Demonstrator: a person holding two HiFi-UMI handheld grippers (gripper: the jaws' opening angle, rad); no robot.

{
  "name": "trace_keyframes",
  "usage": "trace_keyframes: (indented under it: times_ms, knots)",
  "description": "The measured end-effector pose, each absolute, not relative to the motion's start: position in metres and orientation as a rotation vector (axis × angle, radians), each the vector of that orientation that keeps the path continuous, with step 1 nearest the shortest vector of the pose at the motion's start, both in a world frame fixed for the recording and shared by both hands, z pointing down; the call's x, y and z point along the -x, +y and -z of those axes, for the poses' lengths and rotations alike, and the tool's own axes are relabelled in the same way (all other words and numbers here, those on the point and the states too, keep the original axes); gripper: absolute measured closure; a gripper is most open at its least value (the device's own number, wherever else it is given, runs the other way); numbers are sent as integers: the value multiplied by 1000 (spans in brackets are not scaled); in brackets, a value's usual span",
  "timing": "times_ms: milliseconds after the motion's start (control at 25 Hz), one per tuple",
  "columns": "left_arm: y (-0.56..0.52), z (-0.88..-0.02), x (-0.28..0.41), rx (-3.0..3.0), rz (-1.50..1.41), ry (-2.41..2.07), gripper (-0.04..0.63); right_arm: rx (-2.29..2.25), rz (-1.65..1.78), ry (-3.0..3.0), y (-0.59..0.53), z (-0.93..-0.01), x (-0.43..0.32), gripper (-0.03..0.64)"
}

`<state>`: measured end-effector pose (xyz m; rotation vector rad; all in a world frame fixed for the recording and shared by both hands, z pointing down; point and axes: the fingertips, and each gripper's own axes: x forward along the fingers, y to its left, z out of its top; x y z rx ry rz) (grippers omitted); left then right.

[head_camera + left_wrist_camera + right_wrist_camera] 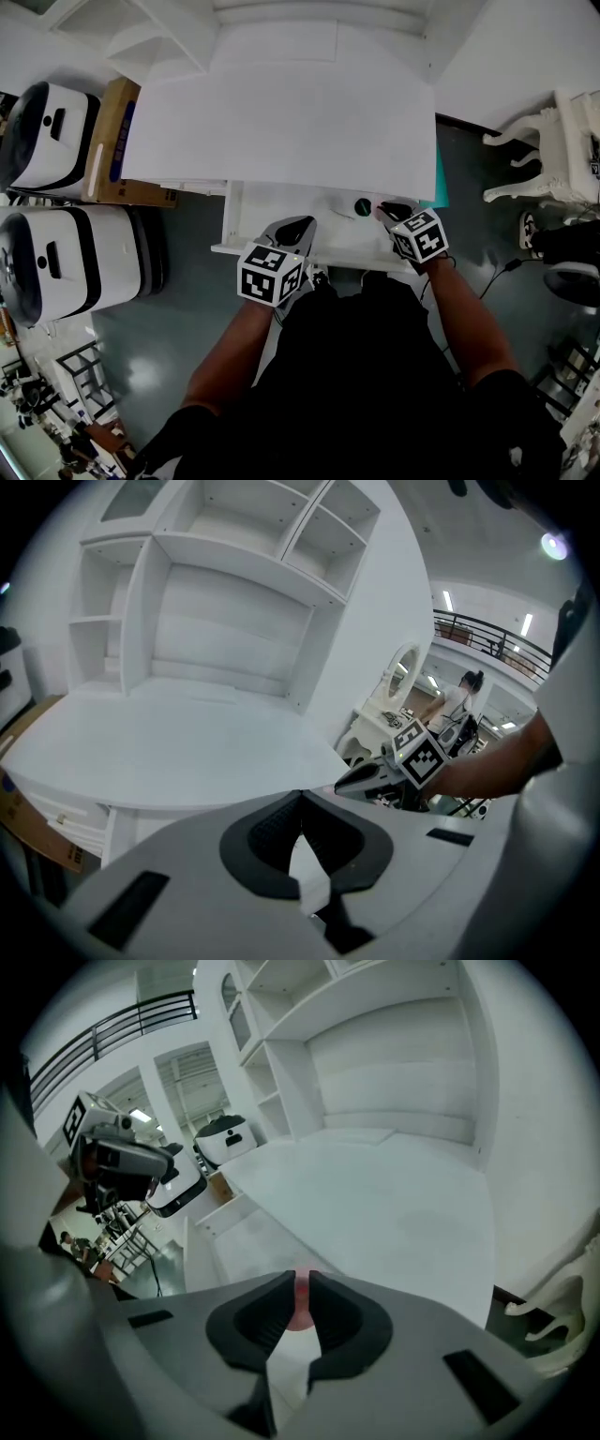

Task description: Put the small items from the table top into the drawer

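white desk (281,122) standing on glossy grey floor (187,300), drawer (253,208) hanging open; right claw (298,1281) pinching pink item (300,1303) (left claw (300,795) pressing together).

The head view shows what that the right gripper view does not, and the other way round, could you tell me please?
Only the head view shows the dark round item lying in the open drawer, and the person's forearms. Only the right gripper view shows plainly that the right gripper has its tongs closed on a small pink item. Both show the white desk top, the drawer and the left gripper.
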<state>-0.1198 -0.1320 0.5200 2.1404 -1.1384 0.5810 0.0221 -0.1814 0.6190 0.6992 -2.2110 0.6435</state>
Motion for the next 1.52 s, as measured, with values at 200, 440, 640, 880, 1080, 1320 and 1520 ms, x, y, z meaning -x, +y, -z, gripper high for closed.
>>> trace_keyframes:
  times_ms: [200, 440, 640, 880, 1080, 1320, 1520]
  knots:
    - [-127, -523, 118, -2136, -597, -1131, 584, -543, -571, -2092, -147, -667, -22, 558]
    - [-120, -526, 115, -2114, -600, -1136, 584, -398, -515, -1989, -129, -721, -12, 558]
    - [-114, -525, 115, -2094, -600, -1154, 584, -338, -432, -1943, -129, -748, -4, 558]
    - [-103, -528, 123, -2054, -607, -1182, 584, -305, -416, -1905, -124, -768, -3, 558]
    - [-97, -533, 130, -2022, -605, -1196, 585, -314, -409, -1886, -125, -777, -2, 558]
    - [-95, -536, 127, -2025, -616, -1186, 584, -328, -415, -1878, -125, -783, -4, 557]
    - [-94, -537, 125, -2034, -622, -1175, 584, -321, -443, -1881, -123, -783, -4, 551]
